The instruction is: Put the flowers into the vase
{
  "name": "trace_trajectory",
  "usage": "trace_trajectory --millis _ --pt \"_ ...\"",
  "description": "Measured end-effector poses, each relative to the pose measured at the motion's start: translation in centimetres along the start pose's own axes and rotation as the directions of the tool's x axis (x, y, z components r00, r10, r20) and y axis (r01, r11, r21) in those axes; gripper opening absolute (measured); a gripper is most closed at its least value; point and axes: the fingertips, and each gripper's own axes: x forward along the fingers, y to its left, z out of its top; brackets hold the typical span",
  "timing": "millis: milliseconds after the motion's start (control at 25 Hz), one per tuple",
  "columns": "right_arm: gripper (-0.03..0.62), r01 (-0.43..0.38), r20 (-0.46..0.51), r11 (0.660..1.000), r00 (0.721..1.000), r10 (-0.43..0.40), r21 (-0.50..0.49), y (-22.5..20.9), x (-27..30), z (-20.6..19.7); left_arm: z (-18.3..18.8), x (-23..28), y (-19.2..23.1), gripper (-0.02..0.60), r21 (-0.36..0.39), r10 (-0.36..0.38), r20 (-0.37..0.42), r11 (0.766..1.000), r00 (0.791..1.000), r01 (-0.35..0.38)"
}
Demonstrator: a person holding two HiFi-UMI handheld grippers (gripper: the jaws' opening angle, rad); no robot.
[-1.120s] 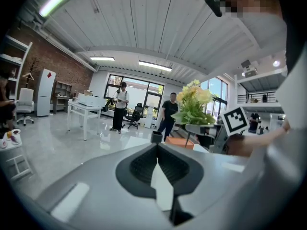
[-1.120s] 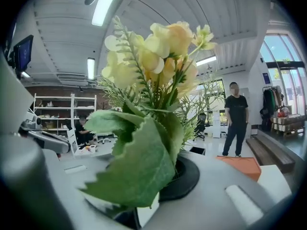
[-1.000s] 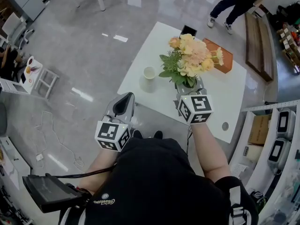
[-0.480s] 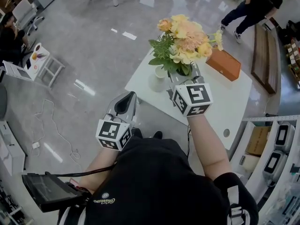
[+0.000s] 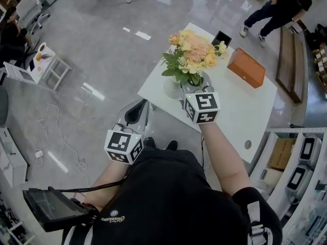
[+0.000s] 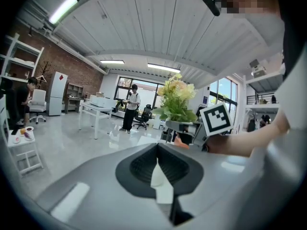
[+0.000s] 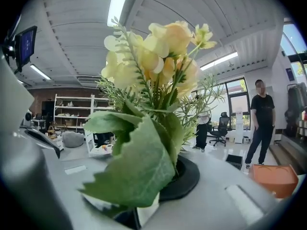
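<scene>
Evidently the carrying step was in hand — the right claw [image 5: 197, 87] gripped the flowers [image 5: 191, 55] above the worktop [image 5: 240, 106], just beside the white vase [image 5: 170, 89]; the left claw [image 5: 136, 107] hung closed and empty. Next, the stems needed centring over the vase's mouth, then lowering.

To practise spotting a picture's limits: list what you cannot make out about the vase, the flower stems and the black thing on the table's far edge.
The vase: head view, mostly behind the leaves of the flowers; its mouth is hidden.
The stems: right gripper view, a big leaf covers where the right gripper holds them.
The black thing: head view, too small to name.
</scene>
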Motion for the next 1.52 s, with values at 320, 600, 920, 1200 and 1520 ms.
trace_trajectory --millis 320,600,920,1200,1520 --pt "0.055 0.008 -0.085 1.0 0.996 -0.007 0.011 -0.2 1.3 -4.4 -0.2 -0.2 0.0 0.007 0.003 0.002 -0.008 1.0 1.0 -0.002" --pt "0.057 0.003 -0.144 1.0 0.99 -0.003 -0.005 0.2 2.0 -7.2 -0.3 -0.3 0.6 0.008 0.004 0.016 -0.012 1.0 1.0 -0.016" --pt "0.06 -0.008 -0.164 1.0 0.986 0.005 -0.022 0.6 2.3 -7.0 -0.3 -0.2 0.4 0.008 0.002 0.01 -0.009 1.0 1.0 -0.01" --pt "0.082 -0.002 -0.174 0.999 0.985 -0.005 -0.041 0.4 2.2 -7.0 -0.4 -0.2 0.4 0.007 -0.003 0.011 -0.01 1.0 1.0 -0.011" --pt "0.098 -0.007 -0.189 0.998 0.982 -0.003 -0.054 0.2 1.9 -7.0 -0.6 -0.2 0.3 0.006 -0.003 0.01 -0.017 1.0 1.0 -0.01"
